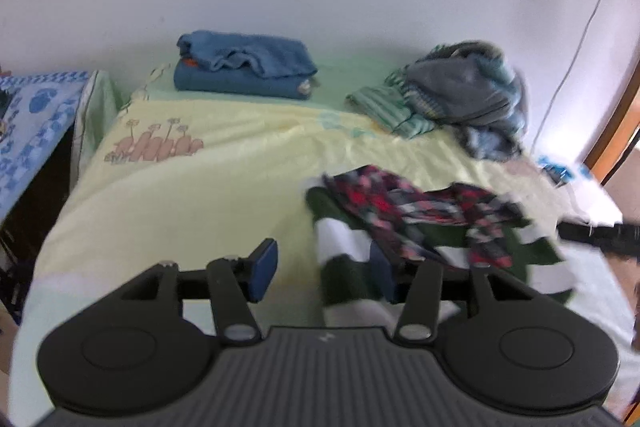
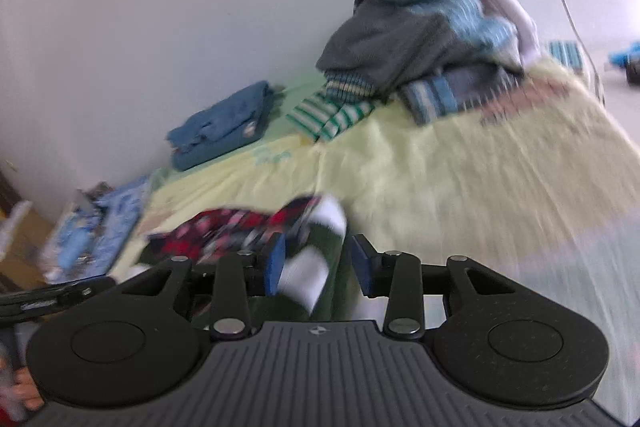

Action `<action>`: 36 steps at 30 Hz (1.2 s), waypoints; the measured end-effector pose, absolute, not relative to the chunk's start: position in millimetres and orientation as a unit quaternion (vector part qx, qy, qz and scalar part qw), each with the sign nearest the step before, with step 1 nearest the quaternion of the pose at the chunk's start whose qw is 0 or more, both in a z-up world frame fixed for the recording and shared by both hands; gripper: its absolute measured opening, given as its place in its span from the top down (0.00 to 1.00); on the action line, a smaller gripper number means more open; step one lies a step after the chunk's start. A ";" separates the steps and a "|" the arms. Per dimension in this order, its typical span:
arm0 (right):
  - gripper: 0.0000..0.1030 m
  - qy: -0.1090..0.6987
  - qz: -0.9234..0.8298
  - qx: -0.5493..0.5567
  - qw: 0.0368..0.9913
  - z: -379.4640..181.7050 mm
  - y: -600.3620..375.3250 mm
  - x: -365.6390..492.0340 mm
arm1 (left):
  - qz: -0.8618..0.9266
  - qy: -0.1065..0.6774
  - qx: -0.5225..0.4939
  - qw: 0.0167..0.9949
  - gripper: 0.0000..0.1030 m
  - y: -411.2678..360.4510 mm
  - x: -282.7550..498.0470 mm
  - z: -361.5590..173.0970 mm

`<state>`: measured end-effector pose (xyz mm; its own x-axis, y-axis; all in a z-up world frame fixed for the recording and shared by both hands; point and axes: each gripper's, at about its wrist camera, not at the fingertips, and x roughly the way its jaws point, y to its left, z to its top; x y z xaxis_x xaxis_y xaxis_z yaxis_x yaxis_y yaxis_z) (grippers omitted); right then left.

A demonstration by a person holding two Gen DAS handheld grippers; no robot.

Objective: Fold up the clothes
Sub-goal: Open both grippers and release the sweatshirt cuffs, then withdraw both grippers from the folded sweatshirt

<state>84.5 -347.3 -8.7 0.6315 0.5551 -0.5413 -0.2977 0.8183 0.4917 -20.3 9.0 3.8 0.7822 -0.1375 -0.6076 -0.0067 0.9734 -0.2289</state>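
Observation:
A green-and-white striped garment (image 1: 344, 267) lies crumpled on the yellow bedsheet (image 1: 200, 195), with a red-and-dark patterned cloth (image 1: 404, 211) draped over it. My left gripper (image 1: 323, 273) is open just above the garment's left edge; its right pad overlaps the fabric. In the right wrist view, which is blurred, my right gripper (image 2: 319, 263) is open with a white-and-green fold of the striped garment (image 2: 310, 273) lying between its blue pads (image 2: 276, 263). The patterned cloth (image 2: 224, 231) sits to the left of that gripper.
A folded blue stack (image 1: 244, 67) rests at the back by the wall. An unfolded heap of grey and blue striped clothes (image 1: 464, 91) fills the back right corner. A blue-patterned cover (image 1: 32, 123) lies left of the bed. A door frame (image 1: 616, 131) stands at the right.

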 end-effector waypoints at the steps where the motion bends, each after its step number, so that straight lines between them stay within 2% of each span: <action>1: 0.61 0.364 0.252 0.180 0.878 -7.8 -348.4 75.4 | -0.043 0.320 -0.115 0.939 0.49 5.3 -25.1 5.9; 3: 0.61 0.386 0.290 0.165 0.860 -8.1 -343.5 60.4 | -0.075 0.320 -0.103 0.939 0.43 -8.6 -27.3 4.7; 7: 0.58 0.357 0.334 0.061 0.870 -4.5 -321.0 35.3 | -0.106 0.345 -0.068 0.930 0.42 -32.7 -14.6 -12.4; 9: 0.54 0.351 0.351 0.035 0.868 -10.0 -310.9 38.0 | -0.104 0.362 -0.054 0.925 0.38 -38.8 -7.9 -24.4; 11: 0.55 0.356 0.365 0.029 0.860 -17.3 -305.2 44.8 | -0.104 0.373 -0.060 0.920 0.37 -38.0 -5.0 -32.1; 16: 0.75 0.399 0.388 0.016 0.831 -28.7 -302.9 60.3 | -0.104 0.385 -0.078 0.914 0.33 -32.1 -4.8 -35.2; 19: 0.79 0.435 0.396 0.008 0.808 -36.1 -305.5 70.4 | -0.106 0.389 -0.071 0.913 0.30 -37.5 -6.0 -39.0; 23: 0.78 0.482 0.406 -0.004 0.776 -46.1 -309.0 83.8 | -0.096 0.384 -0.063 0.916 0.27 -43.1 -9.9 -43.7; 27: 0.78 0.490 0.413 0.013 0.768 -49.7 -312.3 91.1 | -0.084 0.387 -0.083 0.914 0.23 -40.4 -8.9 -48.1; 29: 0.74 0.492 0.405 0.002 0.771 -45.2 -311.6 87.0 | -0.082 0.389 -0.081 0.914 0.23 -42.4 -11.2 -46.4; 32: 0.72 0.473 0.390 -0.031 0.790 -25.1 -311.6 74.2 | -0.080 0.392 -0.069 0.914 0.24 -44.9 -13.9 -39.8; 34: 0.71 0.444 0.368 -0.038 0.816 -7.2 -317.4 66.4 | -0.077 0.389 -0.073 0.915 0.29 -42.5 -16.4 -27.7; 36: 0.68 0.401 0.333 -0.027 0.853 8.0 -325.0 62.5 | -0.068 0.369 -0.076 0.924 0.29 -41.6 -21.0 -15.3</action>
